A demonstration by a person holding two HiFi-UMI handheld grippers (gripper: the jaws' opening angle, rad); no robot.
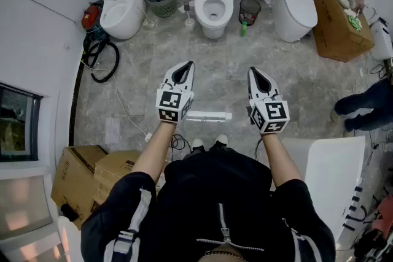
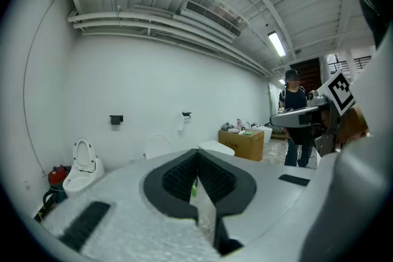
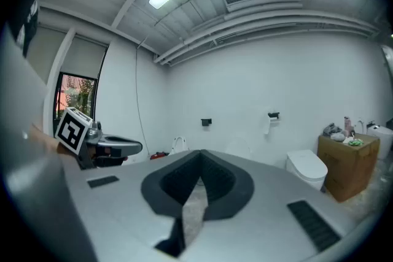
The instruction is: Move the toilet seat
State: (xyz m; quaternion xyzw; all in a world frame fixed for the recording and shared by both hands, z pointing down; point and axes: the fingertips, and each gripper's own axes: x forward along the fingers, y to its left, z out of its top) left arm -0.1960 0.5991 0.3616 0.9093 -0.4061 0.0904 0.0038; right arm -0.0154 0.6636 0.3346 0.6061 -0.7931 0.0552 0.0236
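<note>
Three white toilets stand along the far wall. The middle toilet [image 1: 214, 2] is straight ahead of me, its lid raised and its seat ring down on the bowl. The left toilet [image 1: 121, 4] [image 2: 81, 166] has its lid up, and the right toilet [image 1: 293, 8] [image 3: 307, 168] is closed. My left gripper [image 1: 186, 65] [image 2: 196, 154] and right gripper [image 1: 254, 73] [image 3: 199, 155] hover side by side over the floor, well short of the toilets. Both are shut with nothing between the jaws.
A green wastebasket [image 1: 161, 0], a black bin [image 1: 250, 10] and a green bottle [image 1: 244, 29] flank the middle toilet. Cardboard boxes sit at far right [image 1: 339, 21] and near left [image 1: 92, 175]. Black hose [image 1: 101, 58] lies left. A person [image 1: 368, 106] stands at the right.
</note>
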